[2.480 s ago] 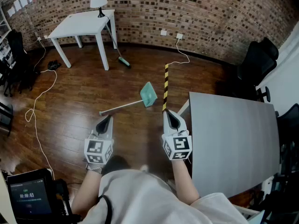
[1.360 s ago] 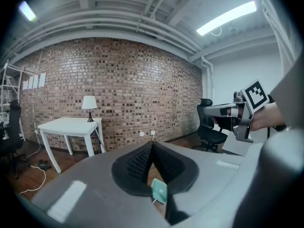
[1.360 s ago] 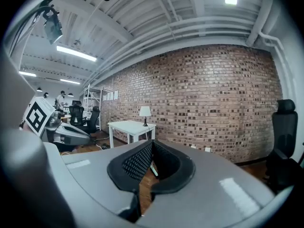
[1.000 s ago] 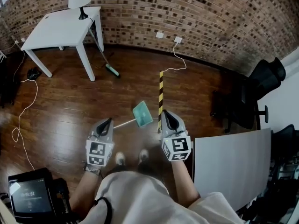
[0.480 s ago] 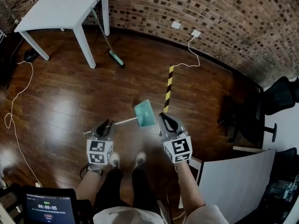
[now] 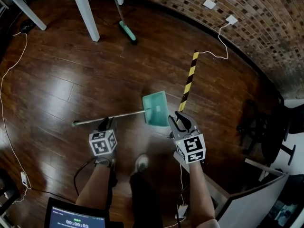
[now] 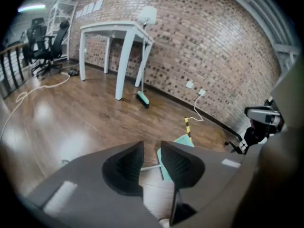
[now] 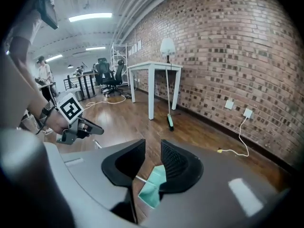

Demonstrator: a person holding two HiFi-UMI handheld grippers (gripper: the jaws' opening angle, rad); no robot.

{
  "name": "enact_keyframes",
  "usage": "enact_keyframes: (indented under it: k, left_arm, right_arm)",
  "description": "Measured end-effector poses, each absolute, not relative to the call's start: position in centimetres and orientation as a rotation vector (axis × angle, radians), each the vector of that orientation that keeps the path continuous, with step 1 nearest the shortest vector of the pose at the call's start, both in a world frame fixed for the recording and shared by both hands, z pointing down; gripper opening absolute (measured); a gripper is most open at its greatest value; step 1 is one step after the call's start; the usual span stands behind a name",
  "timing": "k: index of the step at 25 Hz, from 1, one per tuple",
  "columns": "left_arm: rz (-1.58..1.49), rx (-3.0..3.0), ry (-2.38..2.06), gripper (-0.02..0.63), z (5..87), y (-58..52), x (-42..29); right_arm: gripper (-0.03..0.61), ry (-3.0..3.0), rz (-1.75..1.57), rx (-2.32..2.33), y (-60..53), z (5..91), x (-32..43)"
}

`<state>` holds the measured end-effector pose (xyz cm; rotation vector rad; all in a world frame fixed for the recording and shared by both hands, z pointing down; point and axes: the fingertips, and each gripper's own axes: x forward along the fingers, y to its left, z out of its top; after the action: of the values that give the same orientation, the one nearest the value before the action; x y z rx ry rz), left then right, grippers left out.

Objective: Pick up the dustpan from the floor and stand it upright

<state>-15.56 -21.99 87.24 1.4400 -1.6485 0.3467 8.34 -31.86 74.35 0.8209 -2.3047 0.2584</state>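
Dustpan (image 6: 156, 108) on the floor (image 6: 71, 80), handle (image 6: 126, 114) to the left; broom (image 6: 127, 32) beyond it, beside table leg (image 6: 86, 13).

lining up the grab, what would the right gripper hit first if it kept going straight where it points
Most likely the dustpan, its teal pan, seen straight through the gap of the right gripper, whose jaws are opening with nothing between them. Depth is unclear; the floor might come first.
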Motion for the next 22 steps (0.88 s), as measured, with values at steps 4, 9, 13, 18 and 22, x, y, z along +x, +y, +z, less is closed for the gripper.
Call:
enact_keyframes:
  k: [4, 9, 13, 18, 22]
  left_arm:
    - [0.234, 1.245, -1.635, 0.124, 98.6, -21.7, -15.3]
    - [-0.025, 0.981, -1.572, 0.154, 111.2, -22.4, -12.8]
    - [-0.113, 0.781, -1.555, 0.155, 117.8, -21.3, -11.3]
    - [-0.277, 0.596, -1.594, 0.173, 122.5, -20.6, -12.2]
    - [-0.395, 0.559, -1.693, 0.173, 123.2, -20.8, -14.7]
  right_arm:
    - [0.138, -2.236, 0.249, 0.733, -33.6, 83.9, 8.6]
    - [0.192, -2.140, 0.277, 0.683, -34.8, 94.9, 9.4]
    - [0.221, -2.082, 0.266, 0.760, -36.3, 100.1, 11.1]
    - [0.242, -1.997, 0.273, 0.864, -37.9, 104.0, 13.3]
    - [0.242, -1.987, 0.324, 0.861, -37.9, 106.3, 13.6]
